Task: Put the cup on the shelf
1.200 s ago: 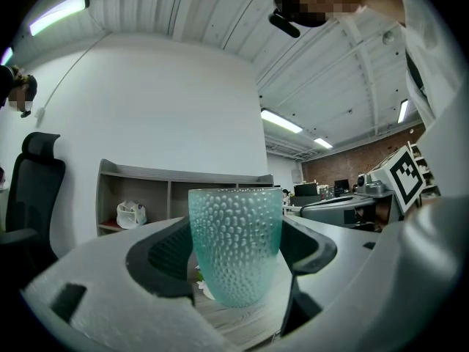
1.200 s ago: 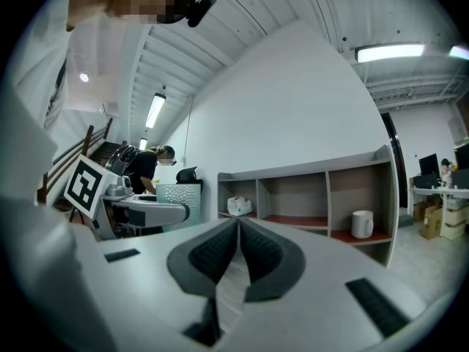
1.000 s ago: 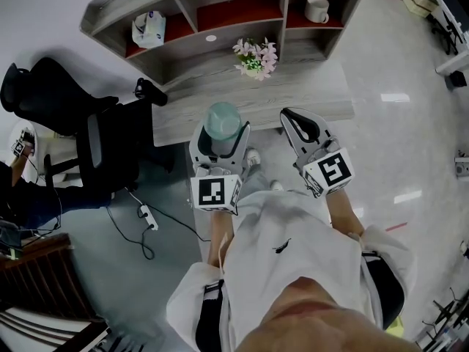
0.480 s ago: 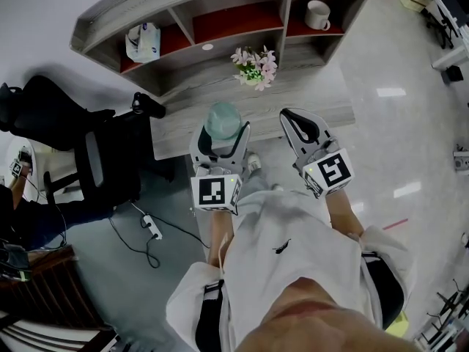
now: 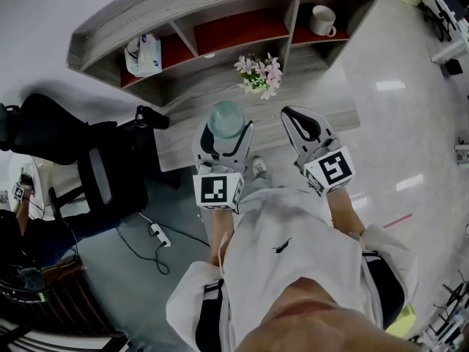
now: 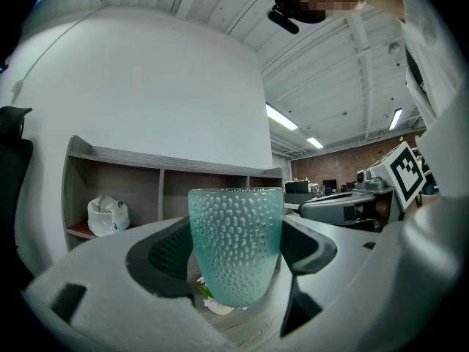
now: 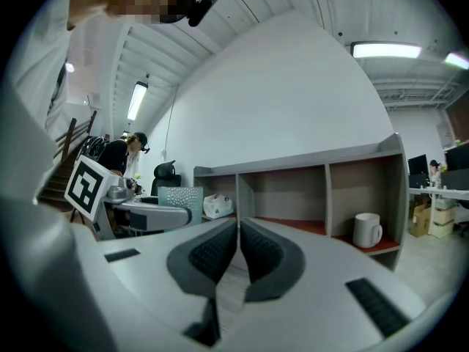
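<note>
My left gripper point(image 5: 223, 127) is shut on a teal dimpled cup point(image 5: 225, 118), held upright above the near edge of the grey wooden desk point(image 5: 308, 108). In the left gripper view the cup point(image 6: 236, 244) stands between the two jaws. My right gripper point(image 5: 299, 122) hovers just right of it, shut with nothing between its pads point(image 7: 238, 251). Behind the desk rises the shelf point(image 5: 220, 31) with three red-floored compartments. The middle compartment point(image 5: 234, 29) holds nothing. A white mug point(image 5: 322, 20) sits in the right one and a white bag point(image 5: 143, 53) in the left one.
A small pot of pink flowers point(image 5: 260, 73) stands on the desk right ahead of the cup. A black office chair point(image 5: 88, 160) is at the desk's left end, with a power strip and cable point(image 5: 157, 233) on the floor. A person point(image 5: 18, 218) sits at far left.
The shelf and desk have shifted slightly in the head view as the person moved. Both grippers keep their pose, the cup still held.
</note>
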Available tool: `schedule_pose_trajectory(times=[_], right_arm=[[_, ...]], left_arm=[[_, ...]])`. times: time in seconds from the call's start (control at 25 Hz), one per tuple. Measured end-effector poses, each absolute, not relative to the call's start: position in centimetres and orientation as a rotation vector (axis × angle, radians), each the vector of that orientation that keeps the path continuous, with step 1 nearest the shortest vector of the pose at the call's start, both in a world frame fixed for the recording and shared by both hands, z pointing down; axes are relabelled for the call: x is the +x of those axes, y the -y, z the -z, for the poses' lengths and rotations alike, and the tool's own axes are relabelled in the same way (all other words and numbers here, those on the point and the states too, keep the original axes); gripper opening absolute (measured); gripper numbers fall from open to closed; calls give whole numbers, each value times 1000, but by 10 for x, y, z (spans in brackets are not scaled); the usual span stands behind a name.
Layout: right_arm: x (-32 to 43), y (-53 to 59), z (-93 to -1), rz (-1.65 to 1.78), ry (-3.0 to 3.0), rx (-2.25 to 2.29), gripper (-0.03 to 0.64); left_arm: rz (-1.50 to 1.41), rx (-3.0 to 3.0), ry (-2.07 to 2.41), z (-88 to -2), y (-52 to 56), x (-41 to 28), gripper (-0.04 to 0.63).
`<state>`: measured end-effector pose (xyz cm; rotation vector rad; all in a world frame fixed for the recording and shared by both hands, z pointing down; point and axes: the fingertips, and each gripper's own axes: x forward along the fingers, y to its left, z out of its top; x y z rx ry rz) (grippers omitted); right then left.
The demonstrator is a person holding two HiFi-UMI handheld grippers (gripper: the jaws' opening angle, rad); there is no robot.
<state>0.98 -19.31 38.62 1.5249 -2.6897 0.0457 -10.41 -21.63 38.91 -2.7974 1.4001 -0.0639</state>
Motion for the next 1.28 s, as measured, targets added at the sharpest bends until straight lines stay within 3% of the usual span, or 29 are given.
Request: schedule_pose_trajectory(times=[1.28], right_arm=[[15, 297, -396, -67, 2600, 1655, 34]], left_arm=[[56, -2877, -1235, -400, 336, -84, 380]])
